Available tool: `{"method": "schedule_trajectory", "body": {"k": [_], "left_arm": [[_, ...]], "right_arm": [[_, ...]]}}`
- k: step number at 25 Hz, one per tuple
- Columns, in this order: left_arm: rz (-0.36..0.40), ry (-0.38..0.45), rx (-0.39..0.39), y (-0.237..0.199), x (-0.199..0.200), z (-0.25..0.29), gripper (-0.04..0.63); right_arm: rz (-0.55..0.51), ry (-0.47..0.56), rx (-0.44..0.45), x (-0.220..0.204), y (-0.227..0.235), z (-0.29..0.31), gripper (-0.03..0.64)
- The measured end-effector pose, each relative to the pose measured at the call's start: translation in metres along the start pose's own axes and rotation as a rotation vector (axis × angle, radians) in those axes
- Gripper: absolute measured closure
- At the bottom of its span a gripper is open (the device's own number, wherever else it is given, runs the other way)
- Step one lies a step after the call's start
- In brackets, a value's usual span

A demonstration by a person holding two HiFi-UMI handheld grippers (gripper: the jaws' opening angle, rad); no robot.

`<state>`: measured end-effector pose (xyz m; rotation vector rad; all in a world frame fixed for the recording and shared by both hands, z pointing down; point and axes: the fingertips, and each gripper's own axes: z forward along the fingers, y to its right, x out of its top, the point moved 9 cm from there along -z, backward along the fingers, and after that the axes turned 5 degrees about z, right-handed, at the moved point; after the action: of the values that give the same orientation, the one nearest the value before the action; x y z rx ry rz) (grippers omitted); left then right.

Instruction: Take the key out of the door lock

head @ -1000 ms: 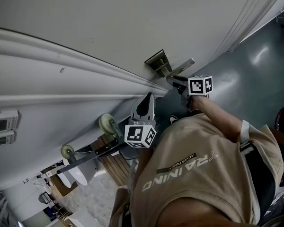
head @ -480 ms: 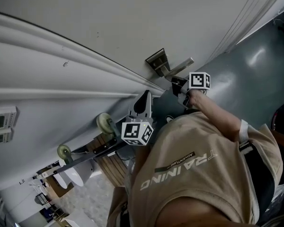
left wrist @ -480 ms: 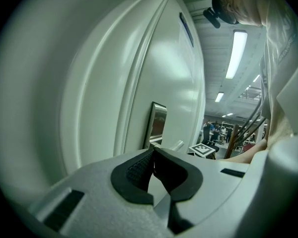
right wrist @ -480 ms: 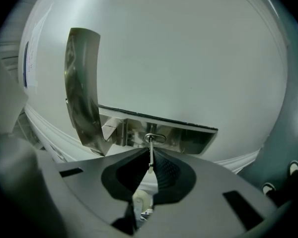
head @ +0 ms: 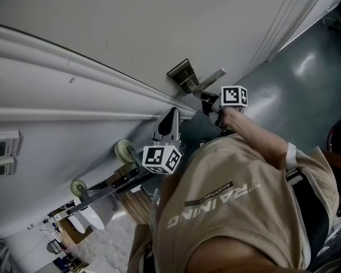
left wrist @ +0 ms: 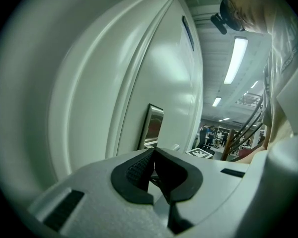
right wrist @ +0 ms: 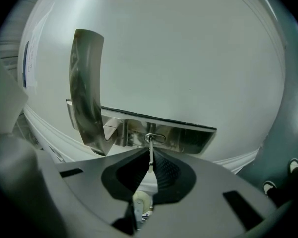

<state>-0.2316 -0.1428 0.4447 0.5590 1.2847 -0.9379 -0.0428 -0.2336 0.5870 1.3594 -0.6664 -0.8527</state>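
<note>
A: Key status?
B: key (right wrist: 150, 150) sits in the lock plate (right wrist: 184, 139), just under the door handle (right wrist: 87, 98). right gripper (right wrist: 150, 158) jaws just closed, pads pinching it. Grip step looks done.
A: Left?
B: left gripper (left wrist: 153, 155) jaws together, empty, idling beside the door (left wrist: 89, 83).
A: Next?
B: Probably a straight pull off the door along the key's axis. Twist and it may bind.

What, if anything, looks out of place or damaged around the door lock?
Nothing stands out. The key sits in the lock plate beside the lever handle, and the right gripper has just been closing its jaws and now pinches the key.
</note>
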Motion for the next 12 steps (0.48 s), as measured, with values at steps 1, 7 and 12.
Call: {"method": "schedule_trajectory", "body": {"k": [1,7,12], "left_arm": [[0.001,-0.001,-0.005,0.0012,-0.0001,0.0011,0.586],[0.006,-0.008,-0.017,0.0066,-0.0028,0.0044,0.586],[0.002,-0.01,-0.027,0.0074,-0.0045,0.0065,0.586]], "right_arm": [[0.004,0.004,0.002,-0.0002,0.0004,-0.0005,0.586],[0.02,0.031,-0.002,-0.0035,-0.0004,-0.0011,0.586],[0.0,0.031,-0.012,-0.0027,-0.0014,-0.0012,0.586]]}}
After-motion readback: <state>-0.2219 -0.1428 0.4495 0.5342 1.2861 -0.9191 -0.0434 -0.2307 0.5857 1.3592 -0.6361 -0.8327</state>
